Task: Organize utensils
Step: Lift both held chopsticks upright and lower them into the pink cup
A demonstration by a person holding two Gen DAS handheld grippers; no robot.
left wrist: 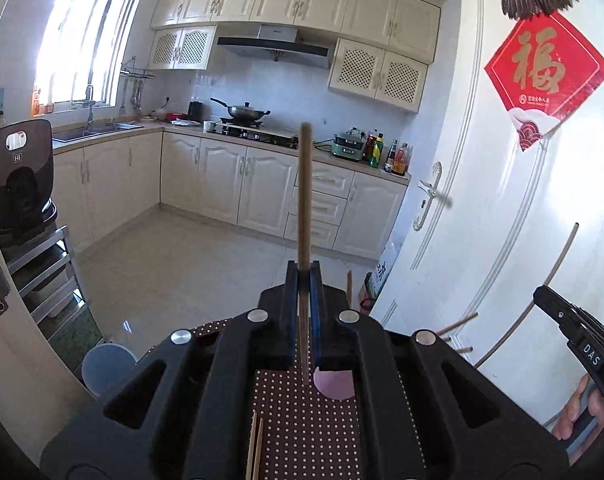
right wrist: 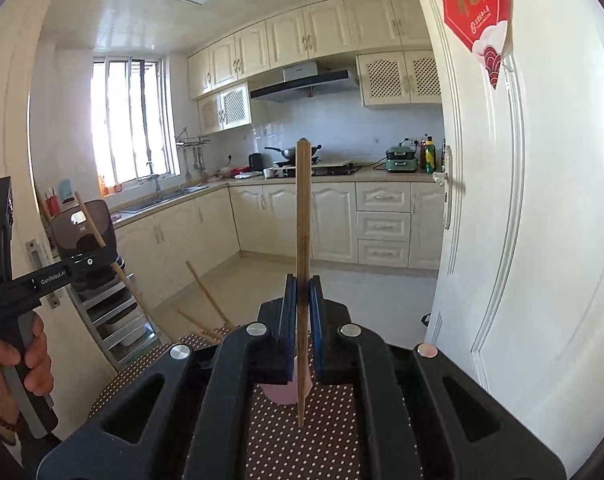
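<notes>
Cream kitchen cabinets (left wrist: 222,176) filled the background behind your two raised grippers.
Above the dotted tablecloth (left wrist: 305,420), your left gripper (left wrist: 303,276) had its jaws clamped on an upright chopstick (left wrist: 304,200); your right gripper (right wrist: 302,284) pinched another chopstick (right wrist: 302,240), with the pink cup (right wrist: 282,394) just below.

A chopstick (left wrist: 304,200) is held upright between the closed fingers of the left gripper (left wrist: 303,280), above a dotted tablecloth (left wrist: 305,432). A second chopstick (right wrist: 302,216) is clamped upright in the right gripper (right wrist: 302,292), with a cup (right wrist: 284,394) seen below it on the cloth. The stove (left wrist: 258,132) stands on the counter behind, with the door (left wrist: 501,200) to the right.
</notes>
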